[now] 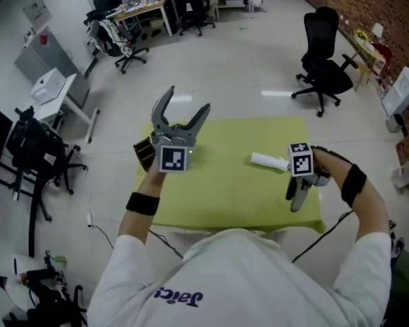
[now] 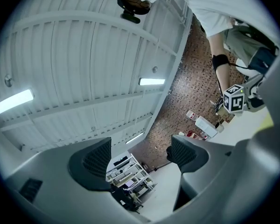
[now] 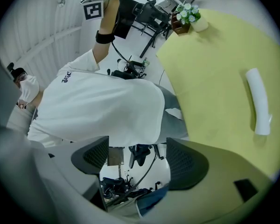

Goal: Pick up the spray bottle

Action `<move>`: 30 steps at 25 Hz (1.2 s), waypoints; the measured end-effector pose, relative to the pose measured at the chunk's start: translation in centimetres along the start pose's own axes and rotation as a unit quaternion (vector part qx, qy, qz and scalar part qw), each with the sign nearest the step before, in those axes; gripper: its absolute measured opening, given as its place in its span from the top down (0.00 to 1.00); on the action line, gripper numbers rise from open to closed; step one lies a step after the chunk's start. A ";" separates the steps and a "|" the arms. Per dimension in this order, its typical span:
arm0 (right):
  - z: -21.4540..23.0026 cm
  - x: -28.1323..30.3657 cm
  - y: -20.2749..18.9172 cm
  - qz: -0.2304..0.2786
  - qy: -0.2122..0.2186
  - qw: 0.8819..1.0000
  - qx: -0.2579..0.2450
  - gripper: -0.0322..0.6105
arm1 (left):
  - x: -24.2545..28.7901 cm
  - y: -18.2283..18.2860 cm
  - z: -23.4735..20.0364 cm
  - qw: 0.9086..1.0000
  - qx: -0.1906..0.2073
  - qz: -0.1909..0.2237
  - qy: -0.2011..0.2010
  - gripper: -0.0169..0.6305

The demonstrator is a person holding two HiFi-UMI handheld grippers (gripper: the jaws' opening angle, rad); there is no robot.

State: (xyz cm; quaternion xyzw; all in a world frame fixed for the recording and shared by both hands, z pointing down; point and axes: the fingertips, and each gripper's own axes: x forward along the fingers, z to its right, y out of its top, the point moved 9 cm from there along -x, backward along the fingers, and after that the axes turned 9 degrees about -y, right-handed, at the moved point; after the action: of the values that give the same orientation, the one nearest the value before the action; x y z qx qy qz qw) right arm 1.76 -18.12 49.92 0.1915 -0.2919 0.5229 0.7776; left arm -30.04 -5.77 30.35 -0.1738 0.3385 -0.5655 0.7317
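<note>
1. On the yellow table (image 1: 225, 196), the spray bottle (image 1: 268, 160) lies flat on its side.
2. Right claw (image 1: 294, 201): near the bottle, jaws apart, empty.
3. Left claw (image 1: 187, 101): raised, pointing up, jaws wide apart, empty.

The left tongs (image 1: 188, 102) are held raised and point upward, jaws wide apart with nothing between them. The right tongs (image 1: 296, 200) tip downward toward the person's chest, jaws likewise apart and empty.

White spray bottle (image 1: 269, 161), yellow-green table (image 1: 225, 199), grey left claw (image 1: 188, 101) — black-and-white marker pattern on its cube (image 1: 174, 159)
</note>
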 end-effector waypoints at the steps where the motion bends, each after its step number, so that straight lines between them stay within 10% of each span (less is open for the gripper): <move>1: -0.1 -0.3 -0.2 0.007 -0.005 1.000 0.002 0.33 | 0.4 -0.3 0.0 1.000 0.002 -0.001 -0.010 0.33; 22: -2.1 -4.0 -7.0 0.102 -0.162 0.981 0.010 0.33 | 6.4 -6.7 5.9 0.965 0.002 -0.047 -0.256 0.33; 30: -2.9 -4.2 -8.1 0.125 -0.208 0.970 -0.001 0.33 | 6.8 -9.7 10.1 0.926 0.002 -0.075 -0.369 0.33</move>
State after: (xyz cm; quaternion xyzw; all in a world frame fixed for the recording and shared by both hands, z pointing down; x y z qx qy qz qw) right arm 8.81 -22.38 45.02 0.2570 -0.4696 0.5645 0.6283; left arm -29.02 -16.37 41.66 -0.3933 0.0289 -0.5151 0.7610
